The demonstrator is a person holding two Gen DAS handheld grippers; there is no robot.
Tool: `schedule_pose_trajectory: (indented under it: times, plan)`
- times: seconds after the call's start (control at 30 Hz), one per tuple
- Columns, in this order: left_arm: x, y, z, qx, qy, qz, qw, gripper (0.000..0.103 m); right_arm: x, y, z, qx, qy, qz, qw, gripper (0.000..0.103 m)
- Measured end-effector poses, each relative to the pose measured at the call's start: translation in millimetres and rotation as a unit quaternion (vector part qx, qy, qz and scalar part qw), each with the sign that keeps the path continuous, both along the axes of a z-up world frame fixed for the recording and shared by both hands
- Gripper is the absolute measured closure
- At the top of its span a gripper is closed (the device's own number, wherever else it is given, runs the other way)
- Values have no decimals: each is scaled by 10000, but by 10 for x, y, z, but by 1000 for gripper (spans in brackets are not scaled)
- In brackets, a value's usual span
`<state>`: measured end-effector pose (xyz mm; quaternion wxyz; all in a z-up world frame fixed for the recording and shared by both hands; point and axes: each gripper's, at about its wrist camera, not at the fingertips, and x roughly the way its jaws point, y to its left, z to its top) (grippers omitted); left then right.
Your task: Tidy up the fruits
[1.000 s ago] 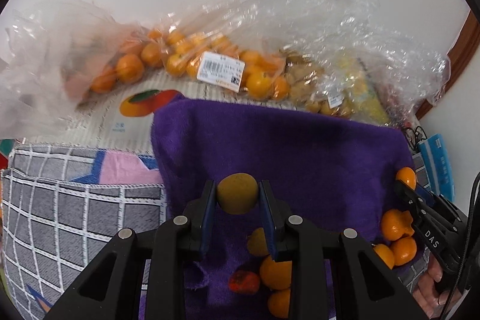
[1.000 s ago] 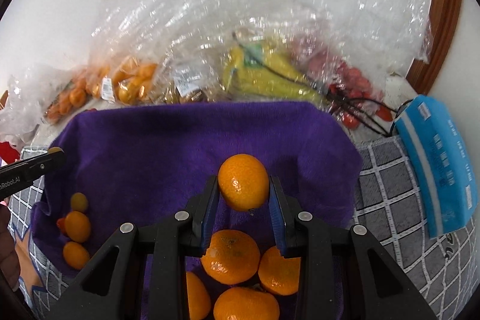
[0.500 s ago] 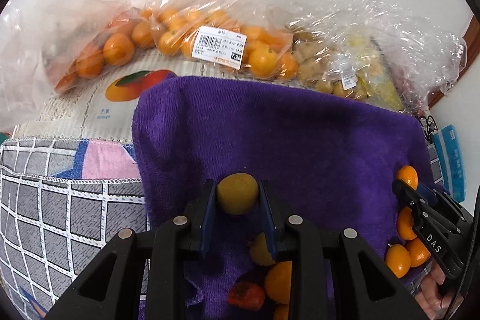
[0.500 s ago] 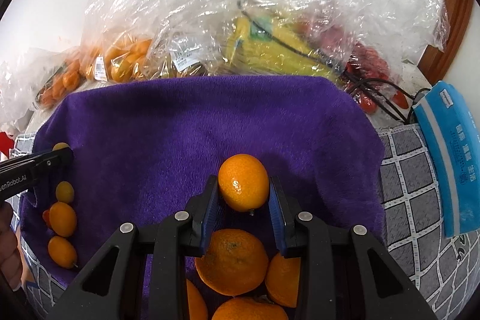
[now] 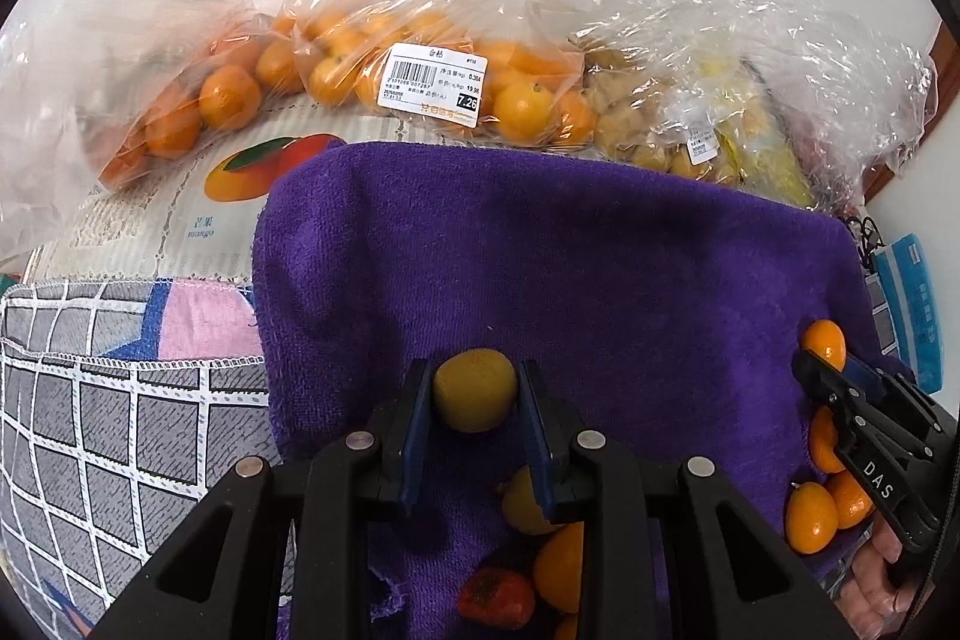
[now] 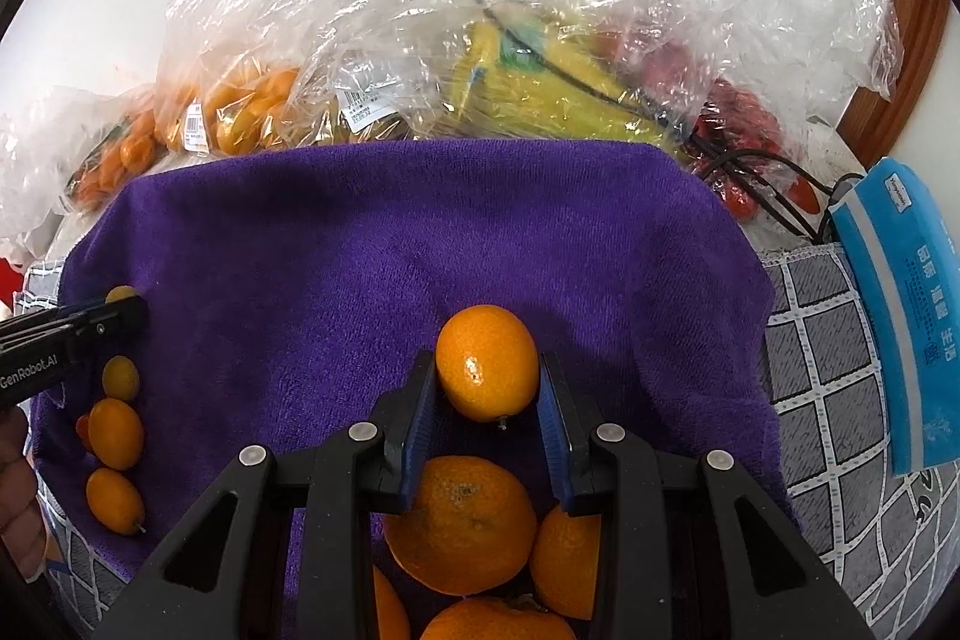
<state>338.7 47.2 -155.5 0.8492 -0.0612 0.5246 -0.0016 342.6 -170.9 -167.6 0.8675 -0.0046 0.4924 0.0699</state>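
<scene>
Your left gripper (image 5: pixel 475 394) is clamped on a yellowish kumquat (image 5: pixel 474 388) above the purple towel (image 5: pixel 570 250), near its left edge, with small fruits (image 5: pixel 540 538) lying right under it. Your right gripper (image 6: pixel 487 385) grips an orange mandarin (image 6: pixel 486 370) over a mandarin pile (image 6: pixel 462 520) at the towel's near edge. Clear fruit bags (image 6: pixel 480 40) crowd the far edge; a blue packet (image 6: pixel 900 304) lies past the right edge.

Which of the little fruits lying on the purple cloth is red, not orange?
The small red fruit at the bottom of the left wrist view, beside the loose kumquats, which are orange or yellow.
</scene>
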Motion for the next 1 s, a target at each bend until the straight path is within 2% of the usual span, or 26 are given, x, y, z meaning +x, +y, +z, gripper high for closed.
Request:
schedule_pose_trajectory:
  times: [0.23, 0.33, 0.37, 0.4, 0.53, 0.6, 0.7, 1.0]
  plan:
    - [14, -117, -7, 187, -30, -96, 9998, 74, 1, -10, 15, 49, 17, 4, 10000, 67]
    - [18, -141, 0, 236, -2, -123, 9996, 72, -9, -26, 62, 128, -2, -27, 9999, 54]
    - [18, -140, 7, 243, 6, -109, 9996, 71, -12, -31, 77, 137, -19, -27, 9999, 53]
    - [14, -136, 25, 242, -2, -84, 9997, 68, -19, -31, 100, 133, -48, -29, 9999, 53]
    - [-21, -130, 135, 323, -99, 29, 9994, 58, -41, -33, 200, 51, -162, -93, 9998, 37]
    - [-49, -118, 205, 352, -143, 26, 9993, 50, -56, -39, 271, 95, -191, -107, 9997, 36]
    - [-132, -106, 340, 425, -272, 60, 9987, 43, -113, -40, 405, 94, -230, -79, 9997, 30]
    - [-647, -45, 742, 445, -606, 63, 9971, 39, -542, 2, 870, 103, -538, -6, 9985, 29]
